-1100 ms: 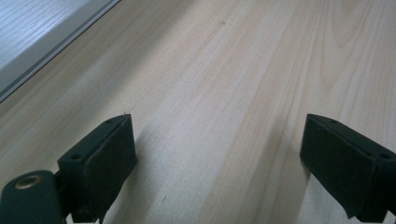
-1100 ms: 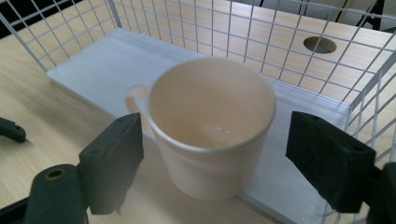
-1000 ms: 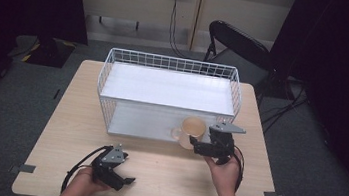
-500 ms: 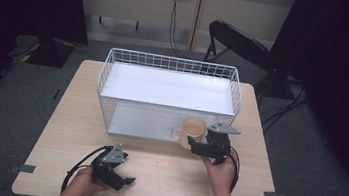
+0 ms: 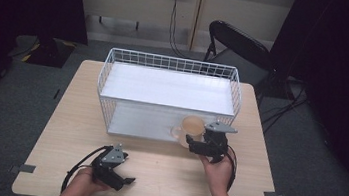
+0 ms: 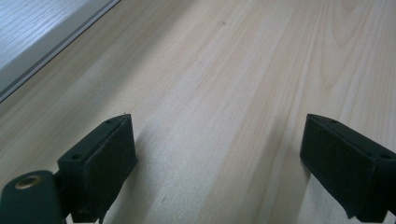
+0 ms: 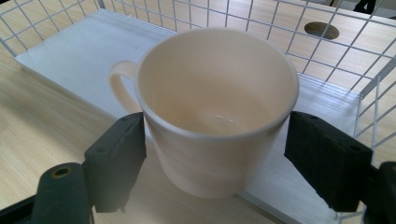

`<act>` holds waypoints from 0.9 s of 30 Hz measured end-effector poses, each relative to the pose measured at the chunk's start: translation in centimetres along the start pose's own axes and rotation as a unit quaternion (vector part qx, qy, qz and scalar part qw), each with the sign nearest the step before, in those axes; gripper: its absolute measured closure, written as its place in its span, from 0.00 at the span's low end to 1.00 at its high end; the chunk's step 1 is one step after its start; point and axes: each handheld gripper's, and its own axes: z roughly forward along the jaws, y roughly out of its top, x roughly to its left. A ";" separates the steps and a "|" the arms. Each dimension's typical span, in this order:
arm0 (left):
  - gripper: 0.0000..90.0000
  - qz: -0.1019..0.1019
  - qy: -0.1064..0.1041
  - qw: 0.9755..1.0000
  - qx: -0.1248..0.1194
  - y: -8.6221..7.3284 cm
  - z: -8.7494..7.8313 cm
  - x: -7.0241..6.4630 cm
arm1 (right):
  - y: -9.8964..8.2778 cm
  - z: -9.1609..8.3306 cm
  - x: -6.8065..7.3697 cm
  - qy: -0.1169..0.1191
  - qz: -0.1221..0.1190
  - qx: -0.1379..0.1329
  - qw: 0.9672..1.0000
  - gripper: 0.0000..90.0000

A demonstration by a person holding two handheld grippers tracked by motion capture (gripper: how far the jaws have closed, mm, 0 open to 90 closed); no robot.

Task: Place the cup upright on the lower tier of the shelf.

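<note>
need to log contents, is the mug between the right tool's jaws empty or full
Empty: the right gripper view looks into the upright mug and shows its bare cream bottom, no liquid.

Left claw (image 5: 124, 180) low, jaws wide apart; right claw (image 5: 191, 143) forward, jaws seemingly parted.

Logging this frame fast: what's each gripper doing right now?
Left gripper: open, nothing between its jaws, over bare table.
Right gripper: jaws either side of the cream mug; the right-hand one stands clear, so open, not gripping.
</note>
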 end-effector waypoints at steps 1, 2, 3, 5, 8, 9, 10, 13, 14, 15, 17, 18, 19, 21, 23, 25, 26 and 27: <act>0.11 0.000 0.000 1.000 0.000 0.0 0.0 0.0 | 0.0 0.0 0.0 -0.001 0.001 0.001 1.000 0.23; 0.11 0.000 0.000 1.000 0.000 0.0 0.0 0.0 | 0.0 0.1 0.0 -0.002 0.000 0.004 1.000 0.24; 0.11 0.000 0.000 1.000 0.000 0.0 0.0 0.0 | 0.0 0.1 0.0 -0.001 0.000 0.004 1.000 0.24; 0.11 0.000 0.000 1.000 0.000 0.0 0.0 0.0 | 0.0 0.2 0.0 -0.001 0.003 0.003 1.000 0.25; 0.11 0.000 0.000 1.000 0.000 0.0 0.0 0.0 | 0.0 0.2 0.0 -0.002 0.004 0.004 1.000 0.28; 0.11 0.000 0.000 1.000 0.000 0.0 0.0 0.0 | 0.0 0.2 0.0 -0.002 0.003 0.004 1.000 0.29; 0.11 0.000 0.000 1.000 0.000 0.0 0.0 0.0 | 0.0 0.2 0.0 -0.002 0.004 0.004 1.000 0.30; 0.11 0.000 0.000 1.000 0.000 0.0 0.0 0.0 | 0.1 0.2 -0.1 -0.001 0.005 0.004 1.000 0.36; 0.11 0.000 0.000 1.000 0.000 0.0 0.0 0.0 | 0.1 0.1 -0.1 0.000 0.005 0.002 1.000 0.39; 0.11 0.000 0.000 1.000 0.000 0.0 0.0 0.0 | 0.1 0.1 -0.1 0.000 0.004 0.001 1.000 0.40; 0.11 0.000 0.000 1.000 0.000 0.0 0.0 0.0 | 0.1 0.1 -0.1 0.000 0.004 0.003 1.000 0.41; 0.11 0.000 0.000 1.000 0.000 0.0 0.0 0.0 | 0.2 0.1 -0.1 0.000 0.004 0.003 1.000 0.41; 0.11 0.000 0.000 1.000 0.000 0.0 0.0 0.0 | 0.2 0.1 0.0 0.000 0.005 0.003 1.000 0.41; 0.11 0.000 0.000 1.000 0.000 0.0 0.0 0.0 | 0.2 0.1 0.0 0.000 0.004 0.002 1.000 0.42; 0.11 0.000 0.000 1.000 0.000 0.0 0.0 0.0 | 0.3 0.1 0.0 0.000 0.003 0.002 1.000 0.42; 0.11 0.000 0.000 1.000 0.000 0.0 0.0 0.0 | 0.4 0.1 0.0 -0.001 0.002 0.002 1.000 0.43; 0.11 0.000 0.000 1.000 0.000 0.0 0.0 0.0 | 0.4 0.1 0.0 -0.002 0.002 0.002 1.000 0.43; 0.11 0.000 0.000 1.000 0.000 0.0 0.0 0.0 | 0.4 0.1 0.0 -0.003 0.001 0.002 1.000 0.43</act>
